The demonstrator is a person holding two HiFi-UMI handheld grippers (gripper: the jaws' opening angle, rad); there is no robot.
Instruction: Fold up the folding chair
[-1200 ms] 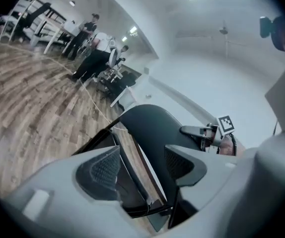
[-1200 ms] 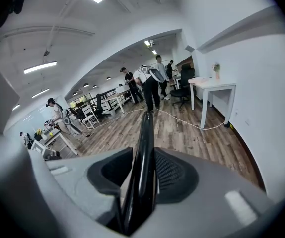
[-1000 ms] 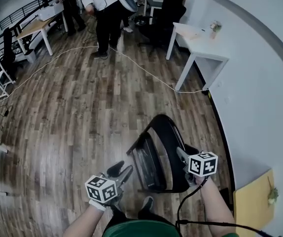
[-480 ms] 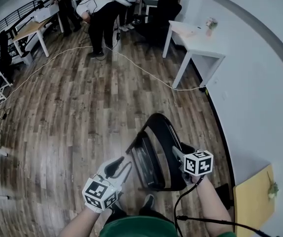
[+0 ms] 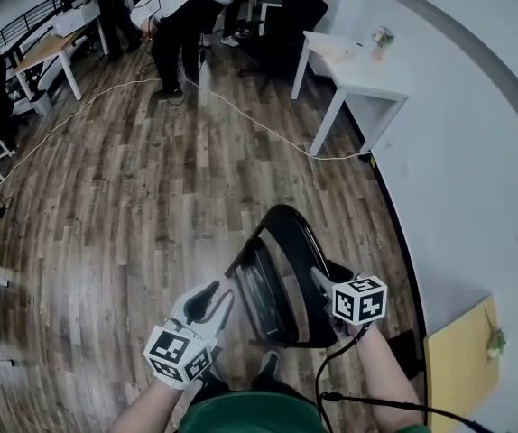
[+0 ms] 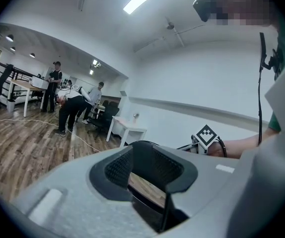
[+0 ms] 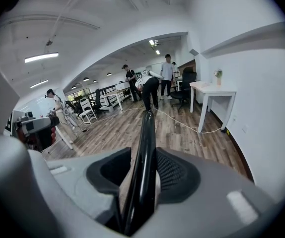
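Steadying the black metal folding chair (image 5: 261,291) on the wooden floor (image 5: 151,197), the right hand-held gripper (image 7: 142,180) pinches its frame tube (image 7: 145,133). The left hand-held gripper (image 5: 214,298), just left of the chair, has just been closing, part-spread on nothing; it should press the chair flat.

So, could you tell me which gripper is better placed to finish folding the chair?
Right, probably: the right gripper is clamped on the black frame of the folding chair. The left gripper hangs clear of the chair; its jaws have just been closing with nothing between them.
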